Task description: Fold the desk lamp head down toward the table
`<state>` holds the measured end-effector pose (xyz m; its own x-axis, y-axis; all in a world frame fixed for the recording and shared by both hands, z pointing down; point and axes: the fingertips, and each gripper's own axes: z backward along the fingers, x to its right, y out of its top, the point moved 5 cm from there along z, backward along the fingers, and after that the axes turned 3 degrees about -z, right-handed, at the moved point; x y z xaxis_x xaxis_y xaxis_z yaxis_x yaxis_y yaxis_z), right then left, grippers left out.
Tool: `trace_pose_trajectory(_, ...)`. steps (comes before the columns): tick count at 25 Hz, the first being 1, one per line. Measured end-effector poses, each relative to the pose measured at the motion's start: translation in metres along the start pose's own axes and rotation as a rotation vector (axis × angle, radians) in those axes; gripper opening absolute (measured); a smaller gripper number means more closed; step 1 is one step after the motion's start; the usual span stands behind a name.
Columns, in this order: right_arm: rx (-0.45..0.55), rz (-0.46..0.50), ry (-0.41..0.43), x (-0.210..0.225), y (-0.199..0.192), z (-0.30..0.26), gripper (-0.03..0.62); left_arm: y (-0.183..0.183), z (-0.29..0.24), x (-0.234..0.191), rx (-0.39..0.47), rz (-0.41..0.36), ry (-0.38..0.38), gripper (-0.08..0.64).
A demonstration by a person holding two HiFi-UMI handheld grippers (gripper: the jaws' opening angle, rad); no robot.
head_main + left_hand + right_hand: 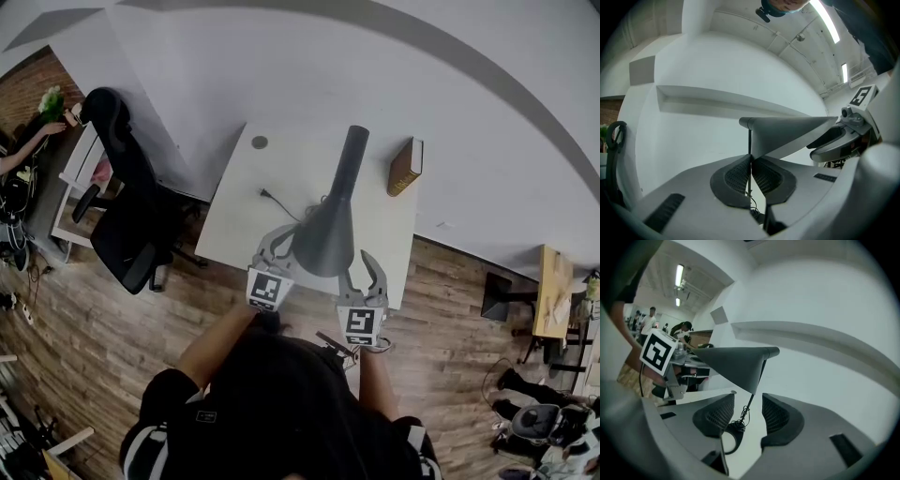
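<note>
A grey desk lamp stands on the white table (239, 225). From the head view I look down on its cone head (324, 239) and long neck (352, 155). My left gripper (284, 234) sits at the head's left edge, shut; in its own view the pads (740, 178) meet with nothing seen between them, and the lamp's thin rod (750, 140) shows just beyond the seam. My right gripper (360, 268) is at the head's right edge, open. Through its empty gap (747, 416) I see the rod and the round base (730, 436). The cone head (736, 363) hangs above those jaws, untouched.
A brown book (405, 166) stands on the table's right side. The lamp's cable and plug (270, 197) lie left of the neck. A black office chair (127, 220) stands left of the table on the wooden floor. People are at desks in the background.
</note>
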<state>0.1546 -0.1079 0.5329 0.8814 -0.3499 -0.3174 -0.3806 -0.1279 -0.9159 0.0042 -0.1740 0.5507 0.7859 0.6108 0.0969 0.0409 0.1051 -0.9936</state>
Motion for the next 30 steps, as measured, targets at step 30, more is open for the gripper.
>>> trace_pose_trajectory(30,0.042,0.594,0.036,-0.027,0.042,0.008,0.147,-0.002,0.001,-0.001,-0.029,-0.013,0.017,0.029)
